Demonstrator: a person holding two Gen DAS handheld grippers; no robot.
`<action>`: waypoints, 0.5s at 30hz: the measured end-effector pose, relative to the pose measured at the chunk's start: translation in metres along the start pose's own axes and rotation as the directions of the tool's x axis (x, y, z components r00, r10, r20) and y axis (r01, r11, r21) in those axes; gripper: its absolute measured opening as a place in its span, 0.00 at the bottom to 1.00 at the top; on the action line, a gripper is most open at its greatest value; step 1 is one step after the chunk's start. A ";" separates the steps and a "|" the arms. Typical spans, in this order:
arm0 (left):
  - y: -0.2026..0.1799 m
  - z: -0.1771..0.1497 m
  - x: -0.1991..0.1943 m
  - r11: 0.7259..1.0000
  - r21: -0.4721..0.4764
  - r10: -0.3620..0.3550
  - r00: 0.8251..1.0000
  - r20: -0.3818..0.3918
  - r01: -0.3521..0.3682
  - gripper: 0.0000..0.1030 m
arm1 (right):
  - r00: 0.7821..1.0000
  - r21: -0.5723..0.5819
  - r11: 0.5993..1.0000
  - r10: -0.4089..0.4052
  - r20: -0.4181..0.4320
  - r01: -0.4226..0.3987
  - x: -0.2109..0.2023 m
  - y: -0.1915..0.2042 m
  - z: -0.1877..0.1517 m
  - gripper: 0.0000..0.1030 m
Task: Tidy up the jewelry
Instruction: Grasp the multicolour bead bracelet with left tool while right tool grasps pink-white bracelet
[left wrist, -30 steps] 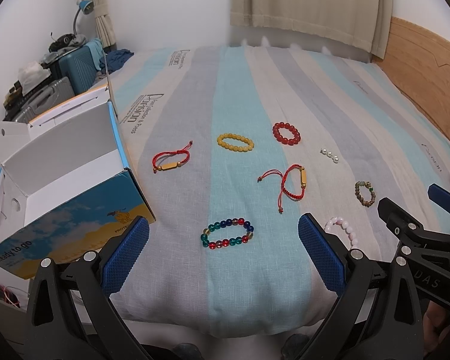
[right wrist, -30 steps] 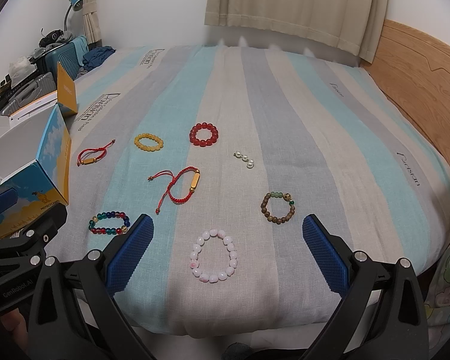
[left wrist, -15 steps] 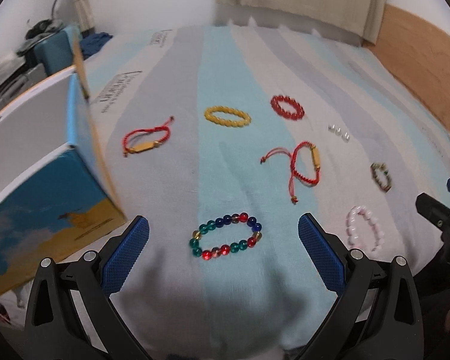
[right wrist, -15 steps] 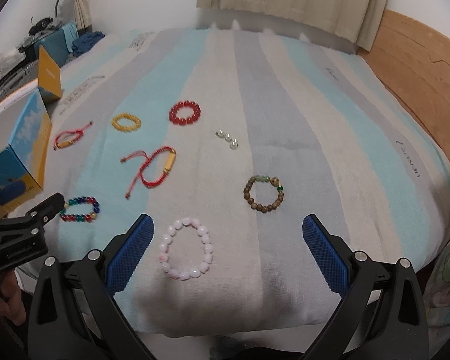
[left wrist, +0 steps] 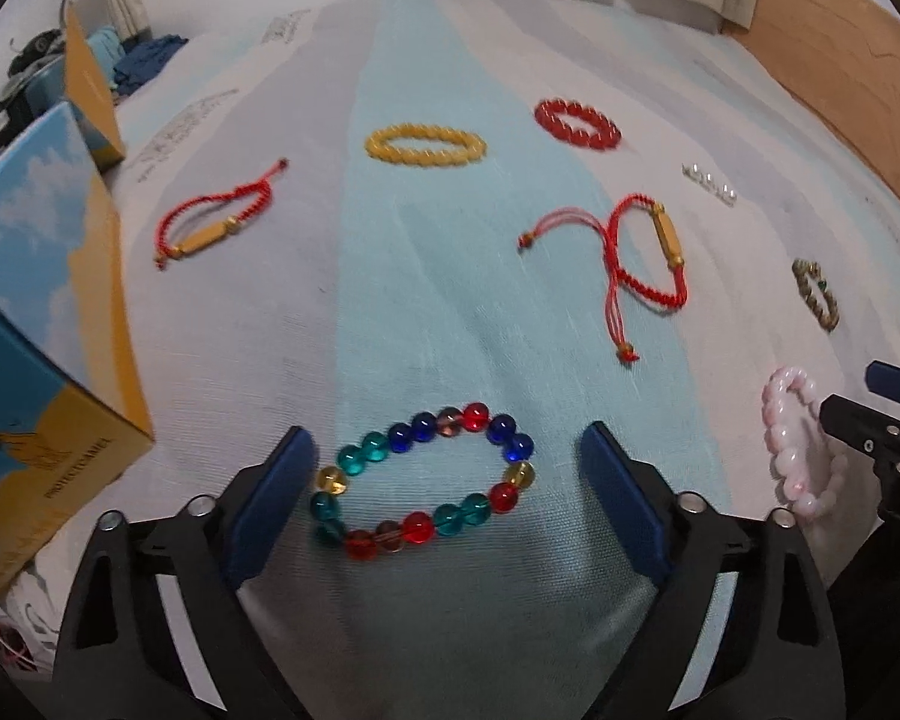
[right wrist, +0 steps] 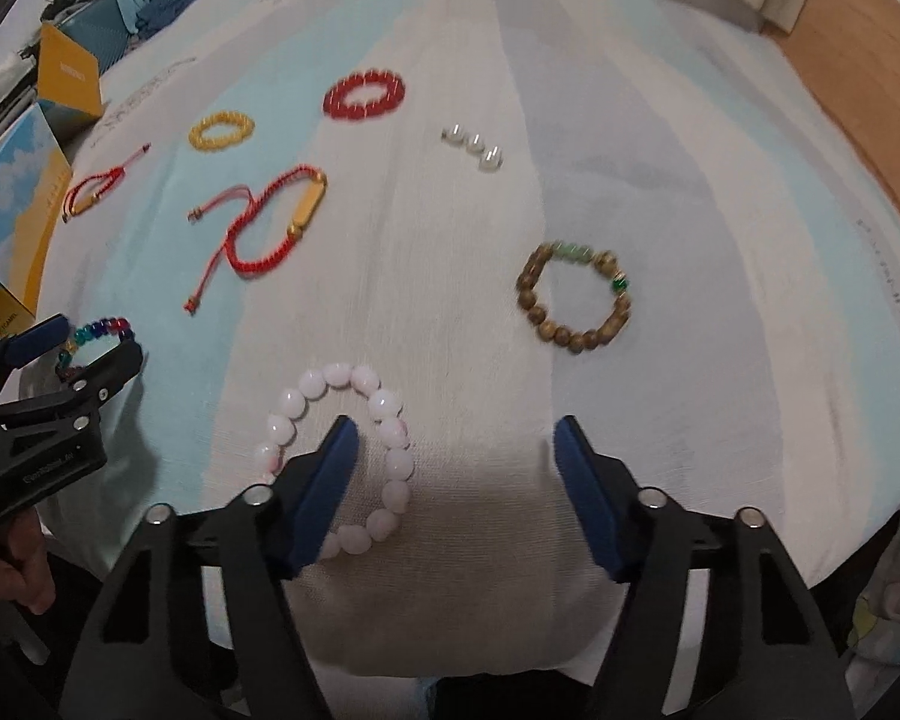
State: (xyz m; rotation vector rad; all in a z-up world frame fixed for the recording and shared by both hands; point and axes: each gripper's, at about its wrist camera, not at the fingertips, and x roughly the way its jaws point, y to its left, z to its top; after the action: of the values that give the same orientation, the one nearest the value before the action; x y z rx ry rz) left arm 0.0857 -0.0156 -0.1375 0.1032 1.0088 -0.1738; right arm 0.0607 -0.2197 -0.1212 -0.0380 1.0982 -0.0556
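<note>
The left gripper point(left wrist: 444, 468) is closing its spread jaws around the multicoloured bead bracelet point(left wrist: 423, 483) lying between them, while the right gripper point(right wrist: 453, 456) is closing with one pad inside the pink bead bracelet point(right wrist: 342, 450), its beads not yet pinched.

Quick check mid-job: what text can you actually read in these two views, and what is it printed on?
"PROTECTCAMEL": side of the blue-and-yellow cardboard box, left wrist view.
Black gripper body at left, right wrist view: white lettering, too blurred.
Striped bedspread: printed lines near its far left, unreadable.
Yellow box flap: small print, unreadable.
</note>
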 end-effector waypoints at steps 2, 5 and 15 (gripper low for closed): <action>0.000 -0.001 0.003 1.000 -0.003 0.002 1.000 -0.004 -0.002 0.81 | 1.000 0.000 1.000 0.002 -0.031 -0.002 0.008 0.001 -0.001 0.54; -0.001 0.000 0.003 1.000 -0.006 -0.016 1.000 -0.008 0.016 0.75 | 0.998 0.015 1.000 0.017 -0.055 -0.017 0.014 0.000 -0.001 0.52; 0.001 -0.004 0.003 1.000 0.011 -0.019 0.999 -0.041 0.019 0.42 | 0.995 0.056 0.997 0.062 -0.081 -0.058 0.015 -0.006 -0.001 0.18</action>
State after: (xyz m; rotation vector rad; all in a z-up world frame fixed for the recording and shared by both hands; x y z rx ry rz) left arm 0.0837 -0.0141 -0.1419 0.1079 1.0495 -0.1952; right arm 0.0663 -0.2261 -0.1349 0.0454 1.1798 -0.0325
